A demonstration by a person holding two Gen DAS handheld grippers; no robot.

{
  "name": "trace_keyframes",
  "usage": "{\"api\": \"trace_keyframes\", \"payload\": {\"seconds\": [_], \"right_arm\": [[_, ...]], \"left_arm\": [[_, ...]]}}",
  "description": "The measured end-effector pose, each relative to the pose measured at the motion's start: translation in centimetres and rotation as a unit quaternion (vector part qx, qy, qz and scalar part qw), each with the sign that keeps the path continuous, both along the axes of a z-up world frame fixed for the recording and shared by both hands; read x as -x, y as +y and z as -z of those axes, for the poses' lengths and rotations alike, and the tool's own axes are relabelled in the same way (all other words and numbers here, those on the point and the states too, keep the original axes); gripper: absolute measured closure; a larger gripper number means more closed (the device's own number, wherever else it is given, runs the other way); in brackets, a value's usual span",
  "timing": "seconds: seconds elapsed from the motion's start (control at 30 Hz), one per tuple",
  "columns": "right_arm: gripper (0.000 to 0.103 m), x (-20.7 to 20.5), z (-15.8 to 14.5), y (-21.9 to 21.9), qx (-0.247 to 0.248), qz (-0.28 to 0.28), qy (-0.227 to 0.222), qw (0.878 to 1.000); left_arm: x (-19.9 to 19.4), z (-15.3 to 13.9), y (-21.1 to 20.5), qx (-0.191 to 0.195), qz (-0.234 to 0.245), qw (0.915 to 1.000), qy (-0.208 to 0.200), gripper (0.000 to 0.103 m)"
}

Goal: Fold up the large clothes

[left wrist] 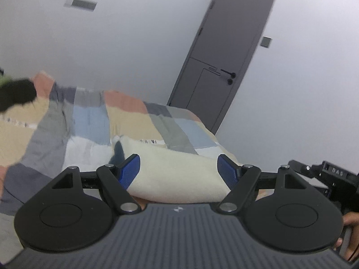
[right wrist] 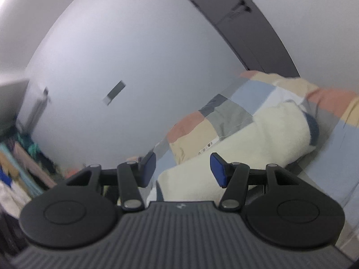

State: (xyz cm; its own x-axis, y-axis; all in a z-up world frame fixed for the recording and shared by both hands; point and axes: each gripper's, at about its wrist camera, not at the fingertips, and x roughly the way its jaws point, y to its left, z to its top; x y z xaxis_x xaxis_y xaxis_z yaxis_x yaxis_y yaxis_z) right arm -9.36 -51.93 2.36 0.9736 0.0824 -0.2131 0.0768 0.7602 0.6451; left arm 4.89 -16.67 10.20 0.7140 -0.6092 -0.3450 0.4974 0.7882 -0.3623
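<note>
A cream fleece garment [left wrist: 177,174] with a dark blue collar lies folded into a thick bundle on the bed's patchwork cover [left wrist: 89,121]. My left gripper [left wrist: 178,169] is open and empty, its blue pads wide apart just above the near part of the bundle. In the right wrist view the same cream garment [right wrist: 258,139] stretches across the bed. My right gripper [right wrist: 182,169] is open and empty, held tilted above the garment's near end. The body of the right gripper shows at the right edge of the left wrist view [left wrist: 329,174].
A dark grey door [left wrist: 224,51] stands in the white wall beyond the bed. A black garment [left wrist: 15,94] lies at the bed's far left. A rack of colourful clothes [right wrist: 18,168] is at the left of the right wrist view.
</note>
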Motion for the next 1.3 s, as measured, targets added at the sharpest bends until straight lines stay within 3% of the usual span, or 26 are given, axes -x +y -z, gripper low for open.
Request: {"api": "trace_keyframes", "payload": {"seconds": [0.2, 0.4, 0.57, 0.9, 1.3], "right_arm": [[0.046, 3.3, -1.6, 4.5, 0.070, -0.015, -0.008, 0.997], [0.046, 6.5, -1.5, 8.2, 0.128, -0.013, -0.017, 0.992], [0.046, 8.6, -0.5, 10.3, 0.172, -0.002, -0.019, 0.985], [0.046, 10.5, 2.5, 11.8, 0.209, 0.027, 0.017, 0.977], [0.046, 9.3, 3.5, 12.4, 0.233, 0.025, 0.048, 0.971]], "left_arm": [[5.0, -0.7, 0.9, -0.026, 0.009, 0.9988, -0.041, 0.023], [9.1, -0.1, 1.4, -0.056, -0.013, 0.9951, -0.080, 0.023], [10.7, 1.2, 1.7, -0.060, -0.011, 0.9951, -0.078, 0.023], [12.1, 4.1, 2.2, -0.067, 0.001, 0.9964, -0.052, 0.023], [10.6, 5.8, 1.7, -0.085, 0.011, 0.9959, -0.030, 0.022]]}}
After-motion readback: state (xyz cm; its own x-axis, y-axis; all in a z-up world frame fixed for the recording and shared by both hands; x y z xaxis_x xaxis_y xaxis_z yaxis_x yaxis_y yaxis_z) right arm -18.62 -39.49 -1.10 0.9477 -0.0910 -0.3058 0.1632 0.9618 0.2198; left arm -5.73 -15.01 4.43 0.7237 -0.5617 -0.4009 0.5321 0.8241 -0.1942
